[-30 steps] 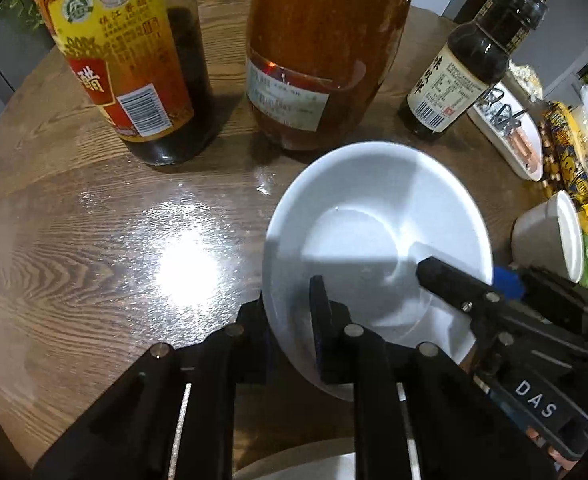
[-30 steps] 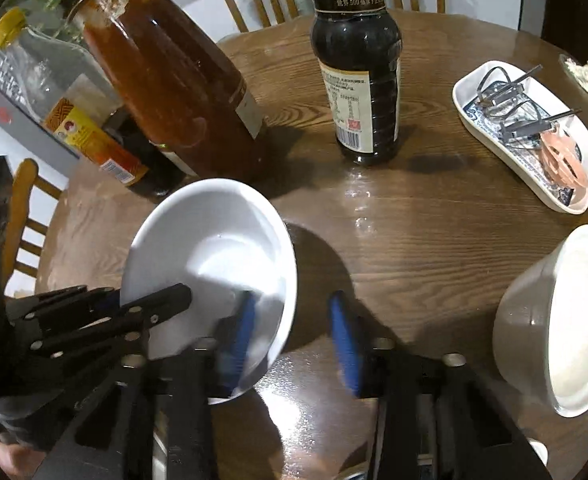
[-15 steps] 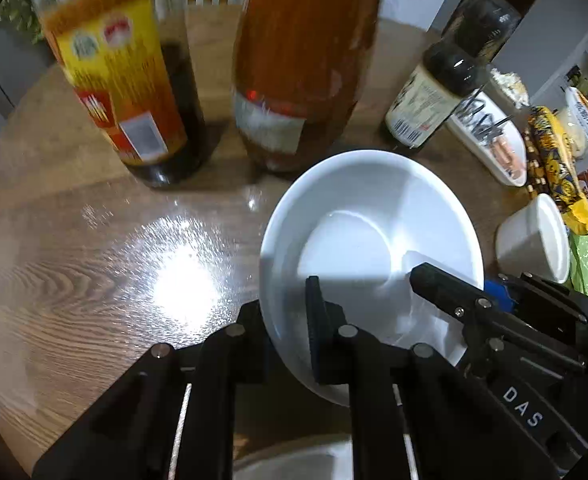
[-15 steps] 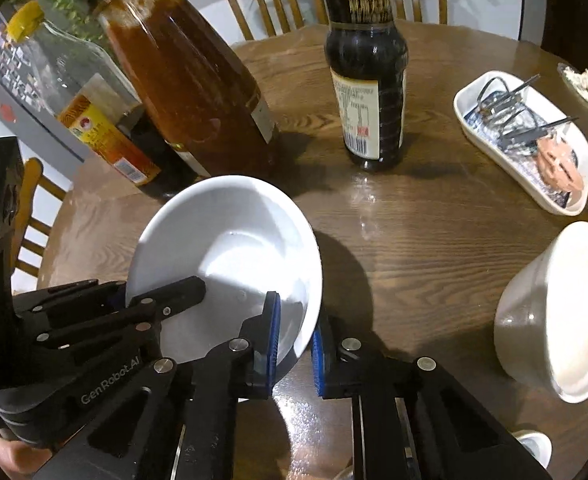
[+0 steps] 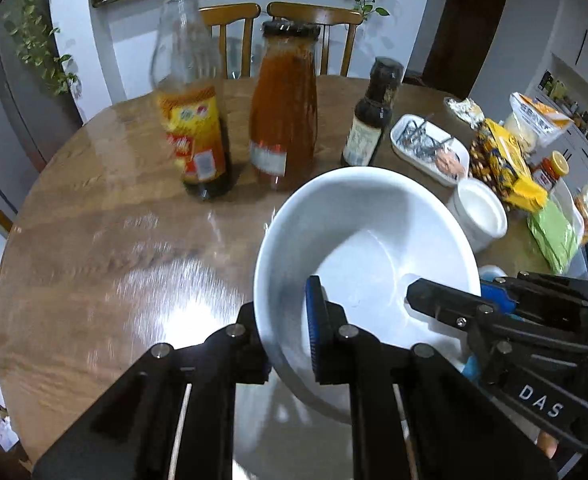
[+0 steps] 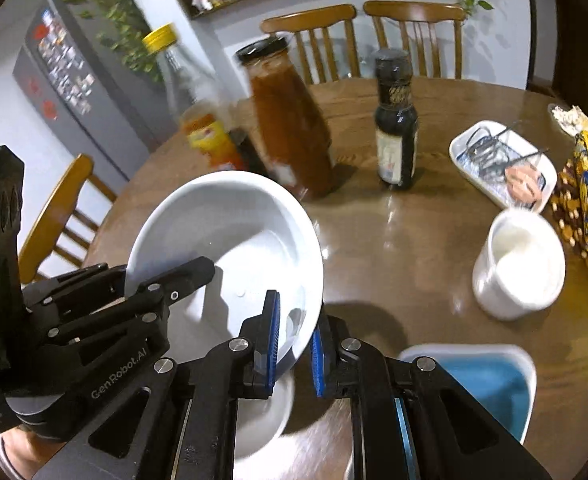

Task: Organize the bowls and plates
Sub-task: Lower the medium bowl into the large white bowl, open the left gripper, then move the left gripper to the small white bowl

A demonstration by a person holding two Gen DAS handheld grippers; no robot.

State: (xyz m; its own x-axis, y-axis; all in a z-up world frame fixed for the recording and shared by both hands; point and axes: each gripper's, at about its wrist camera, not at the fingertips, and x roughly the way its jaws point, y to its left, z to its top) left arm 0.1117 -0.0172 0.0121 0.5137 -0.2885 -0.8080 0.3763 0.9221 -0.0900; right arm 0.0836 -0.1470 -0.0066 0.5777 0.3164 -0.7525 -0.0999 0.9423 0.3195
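A white bowl [image 5: 370, 248] is held up above the round wooden table [image 5: 94, 248], tilted, by both grippers. My left gripper [image 5: 286, 332] is shut on the bowl's near-left rim. My right gripper [image 6: 294, 344] is shut on its right rim; the bowl also shows in the right wrist view [image 6: 230, 224]. Another white dish [image 6: 262, 420] lies under the bowl near the table's front edge. A white cup-shaped bowl [image 6: 518, 264] stands to the right. A white dish with a blue inside [image 6: 490, 380] lies at the front right.
Behind the bowl stand a yellow-capped vinegar bottle [image 5: 190, 120], a jar of red sauce [image 5: 284, 108] and a small dark bottle [image 5: 372, 116]. A white tray with metal clips [image 5: 426, 146] and snack packets [image 5: 506, 164] lie at the right. Chairs stand behind the table.
Both grippers have lifted the bowl off the table and pulled it back toward the near edge. The right gripper closed on the rim between the first and second earlier frames.
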